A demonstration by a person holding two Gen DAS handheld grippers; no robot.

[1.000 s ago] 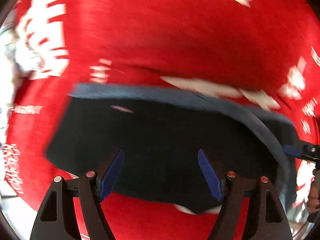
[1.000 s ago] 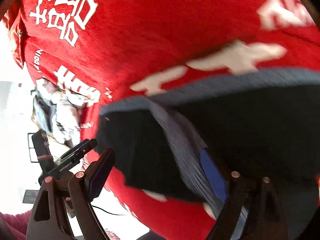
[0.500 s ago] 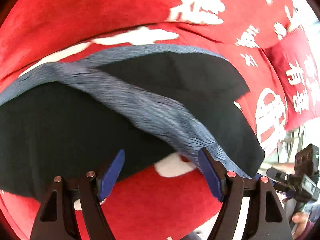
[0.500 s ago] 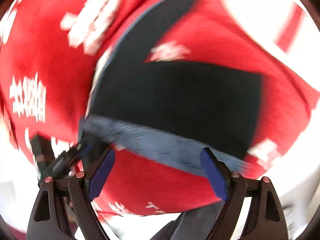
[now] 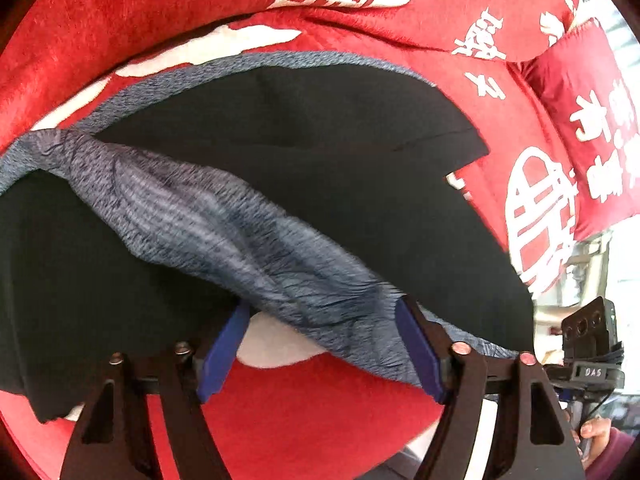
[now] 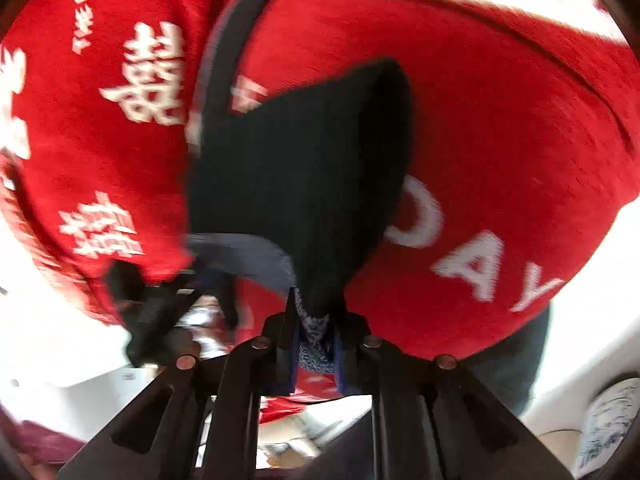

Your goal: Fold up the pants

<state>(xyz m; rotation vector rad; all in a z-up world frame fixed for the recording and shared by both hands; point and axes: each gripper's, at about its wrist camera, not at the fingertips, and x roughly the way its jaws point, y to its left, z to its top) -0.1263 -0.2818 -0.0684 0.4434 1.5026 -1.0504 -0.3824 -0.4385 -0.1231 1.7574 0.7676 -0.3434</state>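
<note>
The black pants [image 5: 320,184] with a grey-blue knit waistband [image 5: 224,224] lie on a red cloth with white characters [image 5: 152,12]. My left gripper [image 5: 320,344] is open, its blue pads either side of the waistband's near end, fabric lying between them. In the right wrist view the pants [image 6: 304,176] hang in a bunched fold from my right gripper [image 6: 316,344], which is shut on the waistband edge [image 6: 316,340].
The red cloth [image 6: 500,128] covers the whole work surface. A red cushion [image 5: 588,120] sits at the far right. The other gripper's camera [image 5: 588,340] shows at the right edge; the left gripper [image 6: 160,312] appears blurred in the right view.
My right gripper has closed on the waistband and lifted it, bunching the pants. My left gripper has moved in until the waistband lies between its open fingers.
</note>
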